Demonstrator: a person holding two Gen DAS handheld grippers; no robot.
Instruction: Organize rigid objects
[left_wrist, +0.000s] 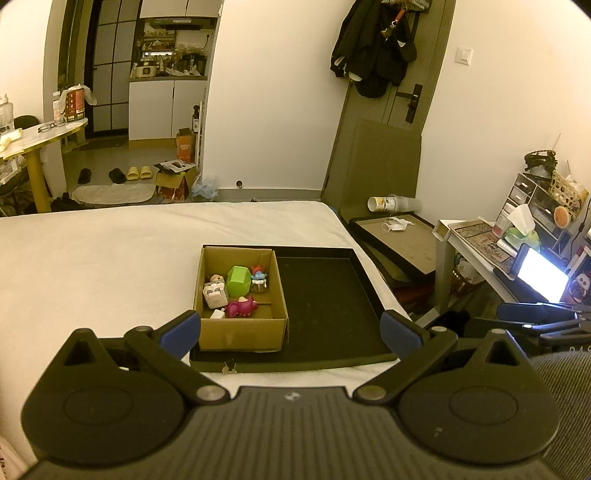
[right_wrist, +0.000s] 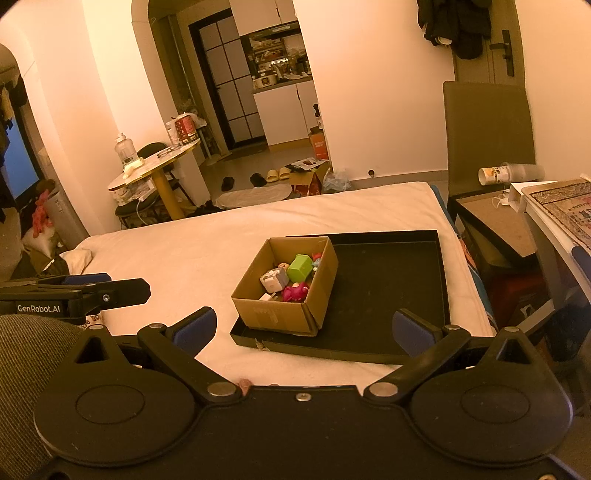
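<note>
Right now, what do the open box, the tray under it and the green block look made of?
Box: corrugated cardboard, matte brown, with folded flaps. Tray: dark and matte, thin raised rim; plastic or coated board, can't tell. Green block: likely hard plastic, smooth with faceted faces.

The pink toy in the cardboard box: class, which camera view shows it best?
The left wrist view: the pink toy lies fully visible from above. In the right wrist view, the cardboard box wall hides its lower part.

I see dark coats (left_wrist: 373, 48) hanging on the door. Yellow slippers (left_wrist: 139, 172) lie on the floor. A lit phone (left_wrist: 541, 275) sits on the desk.
</note>
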